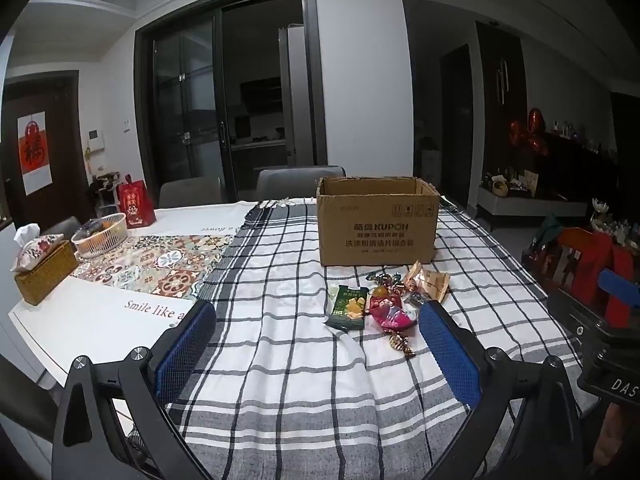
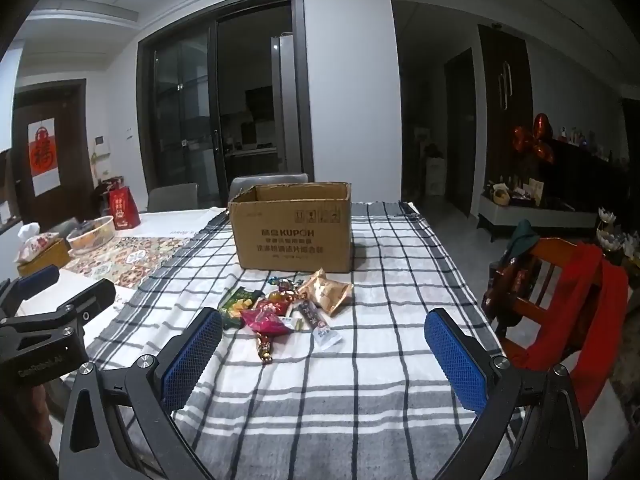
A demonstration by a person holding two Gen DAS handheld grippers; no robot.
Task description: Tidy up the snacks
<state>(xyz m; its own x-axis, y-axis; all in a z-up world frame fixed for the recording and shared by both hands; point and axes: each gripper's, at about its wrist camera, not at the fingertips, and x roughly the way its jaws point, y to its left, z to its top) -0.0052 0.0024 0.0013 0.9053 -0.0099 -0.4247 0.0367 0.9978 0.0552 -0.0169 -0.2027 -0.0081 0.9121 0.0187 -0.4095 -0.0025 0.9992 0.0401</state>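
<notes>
Both grippers, left gripper [image 1: 316,320] and right gripper [image 2: 322,326], hang with jaws wide apart, holding nothing; snack pile [image 2: 286,306] lies mid-frame below the cardboard box [image 2: 294,236].

Dim indoor light, sharp focus, fisheye-warped dark edges.

A home dining room: clothed table [image 2: 360,360], chairs [image 2: 560,280], kitchen sliding doors [image 2: 224,112].
</notes>
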